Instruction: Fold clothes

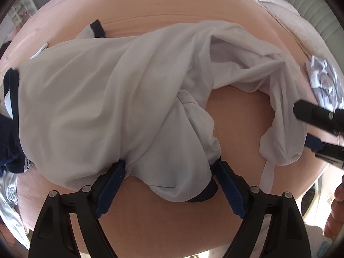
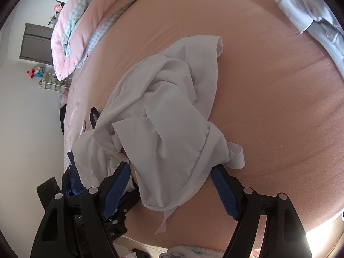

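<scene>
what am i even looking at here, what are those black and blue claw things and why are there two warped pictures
There is no robot here. A person holds a hand-held gripper in each hand, and each gripper carries a wide-angle camera looking forward along its fingers, which is why both pictures look bulged.

One picture comes from the left gripper, the other from the right gripper. The black arms with blue pads at the bottom of each picture are that gripper's own jaws.

A crumpled white garment with dark navy trim lies on a peach bedsheet. A pink patterned quilt is bunched at the far side.

Both pairs of jaws stand wide open around bunched parts of the garment's near edge. The cloth sits between the pads, but neither pair is squeezing it yet. In the left view, the right gripper shows at the right edge.
</scene>
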